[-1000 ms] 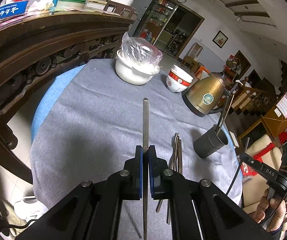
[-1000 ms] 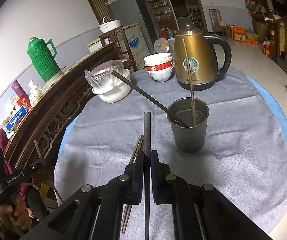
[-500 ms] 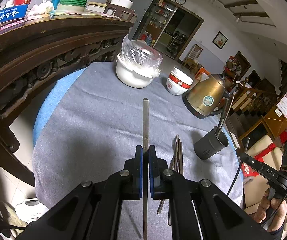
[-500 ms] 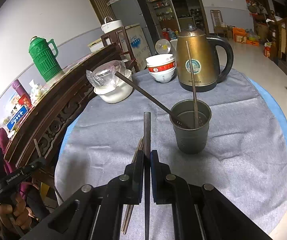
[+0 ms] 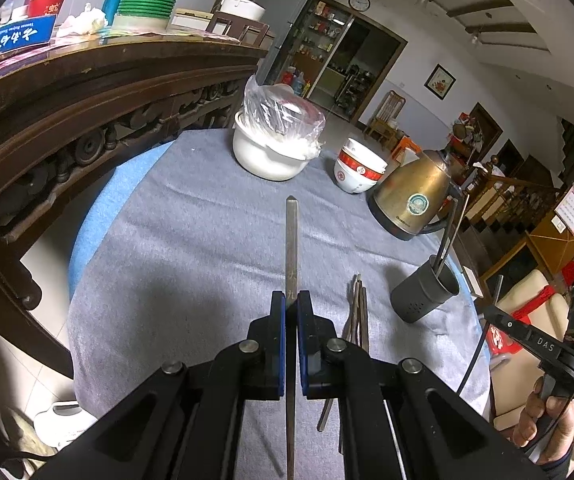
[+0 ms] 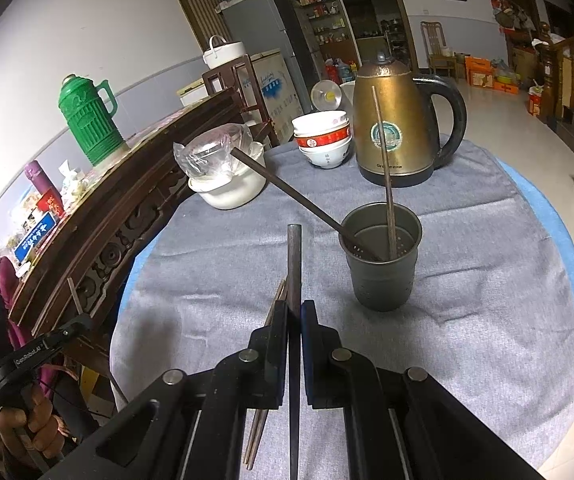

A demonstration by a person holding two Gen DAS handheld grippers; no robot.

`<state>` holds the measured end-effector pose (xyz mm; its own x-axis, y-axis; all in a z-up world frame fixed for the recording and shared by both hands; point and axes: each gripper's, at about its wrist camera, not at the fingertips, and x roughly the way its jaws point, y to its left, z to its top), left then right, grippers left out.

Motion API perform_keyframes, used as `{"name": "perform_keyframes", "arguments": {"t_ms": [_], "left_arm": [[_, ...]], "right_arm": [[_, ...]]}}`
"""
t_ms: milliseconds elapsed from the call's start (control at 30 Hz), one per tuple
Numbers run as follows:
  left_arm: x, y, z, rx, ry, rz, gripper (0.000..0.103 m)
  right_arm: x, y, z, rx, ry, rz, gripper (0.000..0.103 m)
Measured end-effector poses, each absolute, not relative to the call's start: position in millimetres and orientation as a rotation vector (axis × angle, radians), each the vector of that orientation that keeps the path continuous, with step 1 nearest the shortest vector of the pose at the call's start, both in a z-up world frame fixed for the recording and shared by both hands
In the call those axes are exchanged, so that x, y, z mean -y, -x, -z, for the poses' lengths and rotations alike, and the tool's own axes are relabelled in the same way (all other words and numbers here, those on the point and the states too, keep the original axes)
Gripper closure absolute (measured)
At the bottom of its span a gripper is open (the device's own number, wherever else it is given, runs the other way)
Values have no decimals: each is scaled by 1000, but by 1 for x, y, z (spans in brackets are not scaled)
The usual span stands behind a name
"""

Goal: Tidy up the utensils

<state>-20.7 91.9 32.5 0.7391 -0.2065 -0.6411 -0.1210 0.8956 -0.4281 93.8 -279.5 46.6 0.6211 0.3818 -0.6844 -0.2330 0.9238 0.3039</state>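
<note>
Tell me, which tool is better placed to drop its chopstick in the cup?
Probably the right tool: the cup sits just ahead of its chopstick. The left tool has the cup farther off to its side.

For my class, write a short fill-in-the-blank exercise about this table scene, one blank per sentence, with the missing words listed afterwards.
1. The left gripper is shut on one ____.
2. The grey cup holds ____ chopsticks.
3. The loose chopsticks lie on the grey ____.
4. Behind the cup stands a brass-coloured ____, next to stacked bowls.

Missing words: chopstick; two; cloth; kettle
</note>
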Motion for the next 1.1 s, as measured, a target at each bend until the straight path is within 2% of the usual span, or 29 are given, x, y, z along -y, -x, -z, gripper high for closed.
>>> {"name": "perform_keyframes", "arguments": {"t_ms": [800, 1100], "left_arm": [[-89, 21, -32, -729, 454, 41, 98], [-87, 9, -29, -666, 438, 5, 98]], "right_arm": [[289, -86, -49, -806, -209, -345, 96], [315, -69, -57, -742, -265, -269, 96]]}}
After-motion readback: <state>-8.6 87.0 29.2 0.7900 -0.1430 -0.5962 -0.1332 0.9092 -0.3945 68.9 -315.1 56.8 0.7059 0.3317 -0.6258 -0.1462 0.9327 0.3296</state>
